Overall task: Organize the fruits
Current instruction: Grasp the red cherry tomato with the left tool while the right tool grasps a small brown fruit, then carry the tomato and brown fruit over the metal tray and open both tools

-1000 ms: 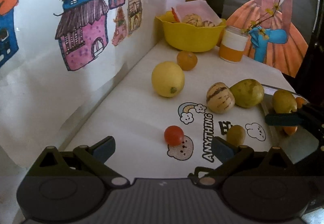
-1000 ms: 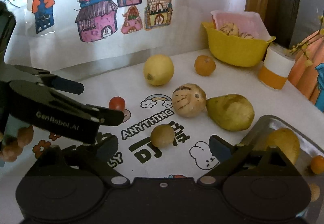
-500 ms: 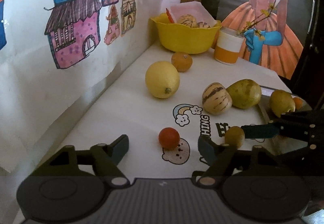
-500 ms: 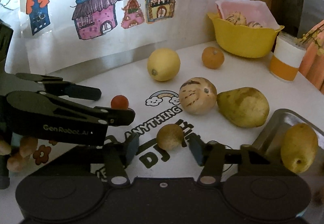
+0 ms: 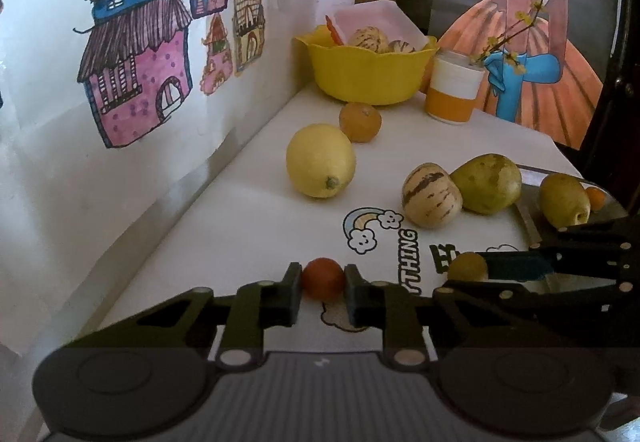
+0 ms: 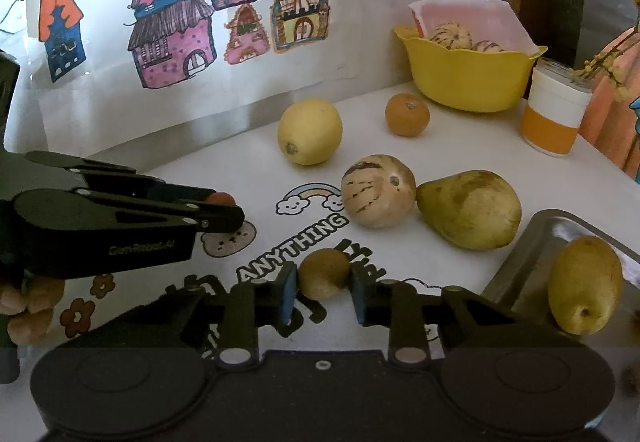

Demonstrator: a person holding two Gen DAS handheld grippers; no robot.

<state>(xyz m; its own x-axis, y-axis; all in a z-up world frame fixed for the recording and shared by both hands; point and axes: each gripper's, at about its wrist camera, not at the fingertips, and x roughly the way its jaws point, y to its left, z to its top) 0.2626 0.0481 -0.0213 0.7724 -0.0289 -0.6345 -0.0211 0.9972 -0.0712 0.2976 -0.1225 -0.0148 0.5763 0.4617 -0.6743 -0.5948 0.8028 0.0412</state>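
In the left wrist view my left gripper [image 5: 323,288] is shut on a small red tomato [image 5: 323,277] that rests on the printed white mat. From the right wrist view, the left gripper [image 6: 230,211] reaches in from the left, with the tomato [image 6: 220,198] peeking behind its tip. My right gripper [image 6: 324,296] is shut on a small brownish-yellow fruit [image 6: 324,272], pads touching both sides. The left wrist view shows the right gripper [image 5: 482,271] coming in from the right, around the same fruit [image 5: 466,266].
Further back lie a lemon [image 6: 310,132], an orange [image 6: 407,115], a striped melon [image 6: 378,191] and a pear [image 6: 472,210]. A metal tray [image 6: 528,250] at right holds a yellow pear [image 6: 584,284]. A yellow bowl [image 6: 468,82] and a cup [image 6: 554,118] stand behind. A hand [image 6: 28,306] is at the left edge.
Both grippers were open and short of the fruits; they have moved forward and shut, the left on the tomato, the right on the small brownish fruit.
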